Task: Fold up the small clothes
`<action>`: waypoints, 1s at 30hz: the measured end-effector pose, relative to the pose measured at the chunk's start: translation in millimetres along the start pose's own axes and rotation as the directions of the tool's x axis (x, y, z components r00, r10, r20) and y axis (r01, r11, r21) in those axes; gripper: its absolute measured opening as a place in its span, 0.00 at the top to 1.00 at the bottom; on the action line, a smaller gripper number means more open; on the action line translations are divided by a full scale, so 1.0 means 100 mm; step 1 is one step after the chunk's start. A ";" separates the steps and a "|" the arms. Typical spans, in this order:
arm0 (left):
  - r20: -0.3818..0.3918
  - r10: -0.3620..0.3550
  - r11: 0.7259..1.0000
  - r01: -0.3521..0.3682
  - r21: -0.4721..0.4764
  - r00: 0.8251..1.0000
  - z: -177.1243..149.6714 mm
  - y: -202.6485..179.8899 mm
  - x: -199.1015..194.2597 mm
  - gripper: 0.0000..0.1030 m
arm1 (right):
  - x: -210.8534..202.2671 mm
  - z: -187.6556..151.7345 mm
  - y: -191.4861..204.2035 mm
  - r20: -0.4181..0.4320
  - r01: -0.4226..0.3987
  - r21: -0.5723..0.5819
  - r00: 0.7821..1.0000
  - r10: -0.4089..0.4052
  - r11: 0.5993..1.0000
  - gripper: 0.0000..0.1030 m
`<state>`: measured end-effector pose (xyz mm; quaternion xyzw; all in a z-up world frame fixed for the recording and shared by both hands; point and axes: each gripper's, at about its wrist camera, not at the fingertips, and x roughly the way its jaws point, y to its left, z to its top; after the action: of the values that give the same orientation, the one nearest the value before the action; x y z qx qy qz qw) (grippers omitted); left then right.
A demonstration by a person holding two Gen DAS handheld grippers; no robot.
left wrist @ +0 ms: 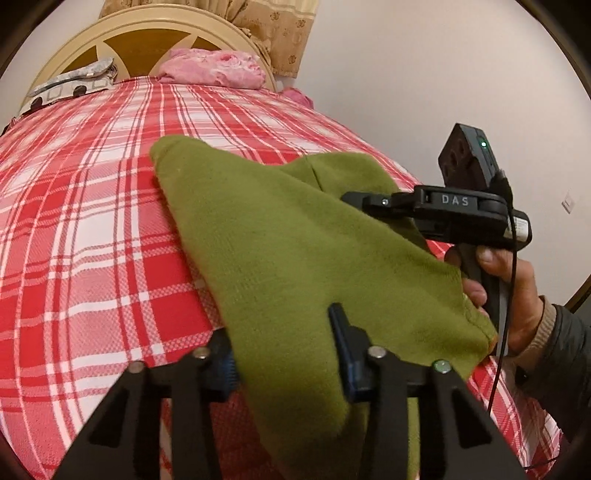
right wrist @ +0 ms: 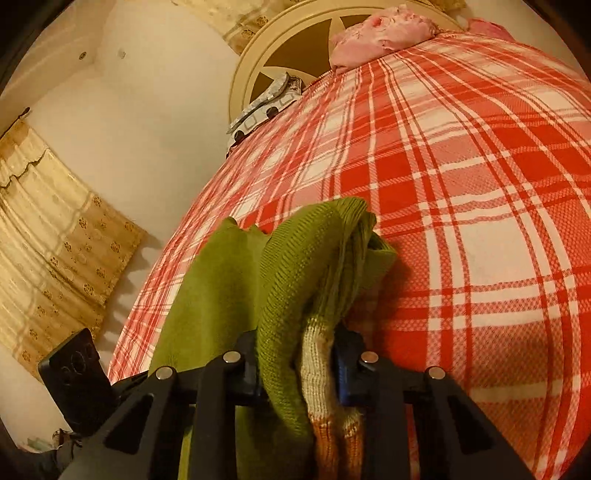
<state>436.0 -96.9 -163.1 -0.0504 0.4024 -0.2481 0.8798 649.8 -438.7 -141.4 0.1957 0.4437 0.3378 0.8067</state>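
A small green knit garment (left wrist: pixel 280 251) is held up over a bed with a red and white plaid sheet (left wrist: pixel 81 229). My left gripper (left wrist: pixel 284 354) is shut on its near edge; the cloth drapes between the blue pads. My right gripper (right wrist: pixel 295 365) is shut on a bunched part of the same garment (right wrist: pixel 295 266), where a white and orange ribbed band shows. In the left wrist view the right gripper (left wrist: pixel 354 199) reaches in from the right, its tips buried in the green cloth, held by a hand.
A pink blanket (left wrist: pixel 214 68) and a grey patterned pillow (left wrist: pixel 70 83) lie at the cream round headboard (left wrist: pixel 147 29). Beige curtains (right wrist: pixel 48 258) hang by the white wall. The bed's right edge runs close to the hand (left wrist: pixel 517 291).
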 end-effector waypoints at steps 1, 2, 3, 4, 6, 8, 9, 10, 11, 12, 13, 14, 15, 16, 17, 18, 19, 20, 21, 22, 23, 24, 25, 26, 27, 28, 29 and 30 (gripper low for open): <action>0.002 0.003 1.000 -0.003 0.004 1.000 -0.01 -0.01 -0.04 0.61 | -0.02 0.00 0.03 0.005 -0.002 0.000 1.000 0.002 1.000 0.73; 0.005 0.007 1.000 -0.007 0.010 1.000 -0.01 -0.03 -0.08 0.63 | -0.04 0.00 0.06 0.008 -0.007 0.003 1.000 0.007 1.000 0.73; 0.006 0.012 1.000 -0.013 0.014 1.000 -0.03 -0.04 -0.11 0.63 | -0.06 0.00 0.09 0.011 -0.010 0.004 1.000 0.010 1.000 0.74; 0.007 0.020 1.000 -0.020 0.017 1.000 -0.04 -0.06 -0.14 0.64 | -0.07 -0.01 0.12 0.012 -0.011 0.006 1.000 0.011 1.000 0.74; 0.012 0.027 0.999 -0.027 0.021 1.000 -0.06 -0.08 -0.22 0.65 | -0.11 -0.04 0.17 0.011 -0.019 0.011 1.000 0.019 1.000 0.74; 0.018 0.032 0.999 -0.033 0.029 0.999 -0.09 -0.10 -0.31 0.65 | -0.14 -0.09 0.23 0.006 -0.026 0.024 1.000 0.026 0.999 0.74; 0.023 0.030 0.999 -0.031 0.030 0.999 -0.10 -0.10 -0.35 0.66 | -0.16 -0.11 0.27 0.006 -0.033 0.029 0.999 0.033 0.999 0.74; 0.030 0.029 0.999 -0.030 0.031 0.999 -0.12 -0.11 -0.41 0.66 | -0.18 -0.14 0.31 0.008 -0.047 0.033 0.999 0.046 0.998 0.74; 0.035 0.033 0.999 -0.034 0.034 0.999 -0.14 -0.11 -0.46 0.66 | -0.20 -0.17 0.35 0.009 -0.052 0.031 0.999 0.052 0.998 0.74; 0.038 0.037 0.999 -0.038 0.037 0.999 -0.16 -0.12 -0.50 0.66 | -0.22 -0.20 0.39 0.010 -0.056 0.029 0.998 0.056 0.998 0.74; 0.041 0.039 0.999 -0.041 0.037 0.998 -0.18 -0.13 -0.56 0.66 | -0.24 -0.23 0.44 0.010 -0.063 0.028 0.998 0.063 0.998 0.74; 0.045 0.040 0.999 -0.042 0.035 0.998 -0.20 -0.13 -0.60 0.66 | -0.25 -0.25 0.48 0.011 -0.067 0.027 0.998 0.067 0.997 0.74; 0.049 0.046 0.998 -0.048 0.035 0.998 -0.22 -0.14 -0.65 0.66 | -0.26 -0.27 0.52 0.011 -0.072 0.027 0.997 0.072 0.997 0.74; 0.051 0.054 0.998 -0.056 0.036 0.997 -0.24 -0.14 -0.69 0.66 | -0.27 -0.30 0.57 0.010 -0.081 0.027 0.997 0.080 0.996 0.74; 0.054 0.060 0.997 -0.062 0.035 0.997 -0.26 -0.14 -0.74 0.67 | -0.27 -0.31 0.61 0.010 -0.084 0.024 0.996 0.084 0.996 0.74; 0.058 0.063 0.997 -0.065 0.030 0.996 -0.29 -0.14 -0.78 0.67 | -0.28 -0.33 0.65 0.010 -0.088 0.020 0.996 0.088 0.996 0.74; 0.063 0.066 0.997 -0.068 0.021 0.996 -0.33 -0.12 -0.85 0.67 | -0.28 -0.37 0.72 0.010 -0.098 0.015 0.995 0.098 0.995 0.74; 0.067 0.070 0.997 -0.071 0.013 0.995 -0.36 -0.12 -0.90 0.67 | -0.28 -0.40 0.78 0.009 -0.107 0.011 0.994 0.106 0.994 0.74; 0.074 0.076 0.997 -0.077 0.004 0.994 -0.38 -0.10 -0.95 0.67 | -0.27 -0.42 0.83 0.008 -0.115 0.007 0.993 0.115 0.993 0.74; 0.078 0.079 0.997 -0.079 -0.004 0.994 -0.40 -0.09 -0.99 0.67 | -0.27 -0.44 0.87 0.007 -0.123 0.005 0.992 0.123 0.992 0.74; 0.085 0.082 0.997 -0.081 -0.014 0.993 -0.43 -0.07 -1.05 0.67 | -0.26 -0.46 0.94 0.004 -0.134 0.001 0.991 0.134 0.991 0.74; 0.090 0.088 0.996 -0.086 -0.022 0.992 -0.46 -0.06 -1.10 0.67 | -0.25 -0.48 1.00 0.002 -0.142 -0.003 0.990 0.142 0.990 0.74; 0.094 0.095 0.995 -0.092 -0.031 0.991 -0.49 -0.05 -1.15 0.67 | -0.23 -0.51 1.08 -0.001 -0.152 -0.011 0.988 0.152 0.988 0.74; 0.100 0.103 0.994 -0.100 -0.036 0.990 -0.52 -0.03 -1.21 0.67 | -0.22 -0.54 1.14 -0.005 -0.160 -0.016 0.987 0.160 0.987 0.74; 0.105 0.112 0.993 -0.108 -0.040 0.988 -0.55 -0.02 -1.26 0.67 | -0.21 -0.56 1.20 -0.008 -0.169 -0.021 0.986 0.169 0.985 0.74; 0.109 0.120 0.992 -0.116 -0.043 0.987 -0.58 -0.01 -1.30 0.67 | -0.19 -0.59 1.25 -0.012 -0.177 -0.025 0.984 0.177 0.984 0.74; 0.111 0.126 0.992 -0.121 -0.047 0.986 -0.61 -0.01 -1.33 0.67 | -0.16 -0.62 1.33 -0.018 -0.184 -0.030 0.983 0.184 0.982 0.74; 0.114 0.132 0.990 -0.127 -0.054 0.985 -0.64 0.00 -1.36 0.67 | -0.15 -0.65 1.37 -0.020 -0.190 -0.032 0.982 0.190 0.981 0.74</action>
<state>313.9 -24.8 -112.6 -0.0591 0.3584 -0.1776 0.9146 538.5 -352.8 -82.4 0.2207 0.4242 0.4223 0.7701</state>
